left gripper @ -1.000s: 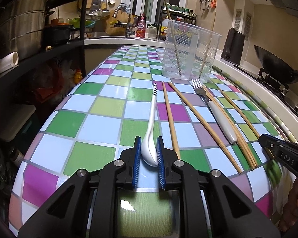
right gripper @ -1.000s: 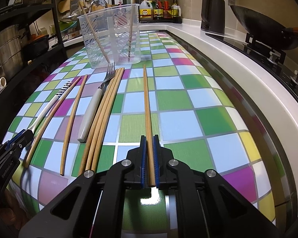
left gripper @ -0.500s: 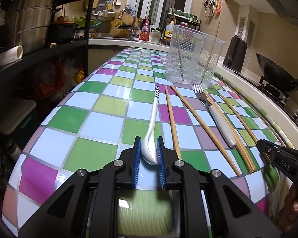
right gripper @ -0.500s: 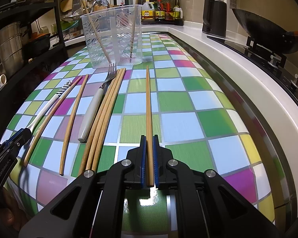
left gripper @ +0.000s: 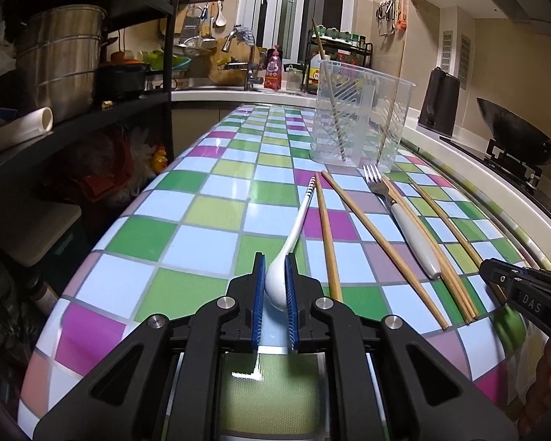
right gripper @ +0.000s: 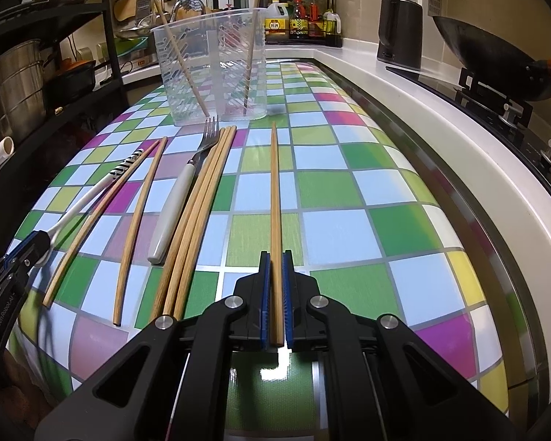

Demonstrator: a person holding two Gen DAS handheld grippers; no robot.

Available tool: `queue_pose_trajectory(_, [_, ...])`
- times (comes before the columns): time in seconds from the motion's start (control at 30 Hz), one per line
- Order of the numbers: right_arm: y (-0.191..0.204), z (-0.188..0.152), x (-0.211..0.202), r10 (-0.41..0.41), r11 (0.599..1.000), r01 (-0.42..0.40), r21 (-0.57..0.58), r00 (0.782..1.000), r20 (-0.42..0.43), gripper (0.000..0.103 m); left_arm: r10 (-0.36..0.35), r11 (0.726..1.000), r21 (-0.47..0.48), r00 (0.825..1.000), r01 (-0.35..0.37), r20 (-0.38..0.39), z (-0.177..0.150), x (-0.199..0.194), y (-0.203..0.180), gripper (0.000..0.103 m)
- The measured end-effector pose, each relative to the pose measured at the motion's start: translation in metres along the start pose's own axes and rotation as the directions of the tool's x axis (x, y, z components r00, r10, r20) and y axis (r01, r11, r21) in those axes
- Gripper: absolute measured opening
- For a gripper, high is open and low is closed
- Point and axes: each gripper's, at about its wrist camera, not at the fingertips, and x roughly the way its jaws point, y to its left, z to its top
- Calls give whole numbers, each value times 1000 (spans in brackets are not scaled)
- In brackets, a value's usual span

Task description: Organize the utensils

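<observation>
— On the table (right gripper: 349, 235) with the coloured squares, what do you see?

— Lots of things to eat with, all in a row. A white spoon (left gripper: 294, 235) is farthest to the left. Its stripy end points at the clear tub (right gripper: 216, 70) at the far end.

— Who has the spoon?

— The left gripper (left gripper: 275, 286). Its blue pads (left gripper: 259, 294) sit on both sides of the round bowl of the spoon. The jaws are closing in and squeezing it. The spoon's handle looks lifted a bit off the table.

— And the other one?

— The right gripper (right gripper: 276, 294) is pinching one chopstick (right gripper: 274, 198). It is clamped tight on the near end. The stick points straight away from it, toward the tub.

— What lies between them?

— Right of the spoon are two single sticks (right gripper: 134, 217), a little apart. Then comes a fork (right gripper: 185, 187) with a white handle. Three sticks (right gripper: 198, 213) lie close together, touching the fork on its right side.

— Is anything in the tub?

— Yes. Two sticks (right gripper: 182, 58) stand in it, leaning against the sides. One leans left and one stands nearly straight.

— Anything else?

— A black wok (right gripper: 492, 58) sits on the stove to the right.
</observation>
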Motion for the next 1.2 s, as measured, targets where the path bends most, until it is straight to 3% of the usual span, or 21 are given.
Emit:
queue_pose_trajectory(0.27, [1, 2, -5, -9, 1000, 10, -12, 1000, 27, 6, 14, 1000, 12, 999, -14, 35, 6, -8, 1, 11])
queue_pose_trajectory(0.67, [5, -4, -8, -54, 997, 56, -56, 998, 26, 6, -28, 1000, 1, 999, 28, 42, 16, -16, 3, 11])
queue_pose_trajectory(1.2, [28, -3, -42, -155, 984, 141, 106, 979, 133, 6, -76, 997, 29, 990, 73, 115, 31, -36, 22, 11])
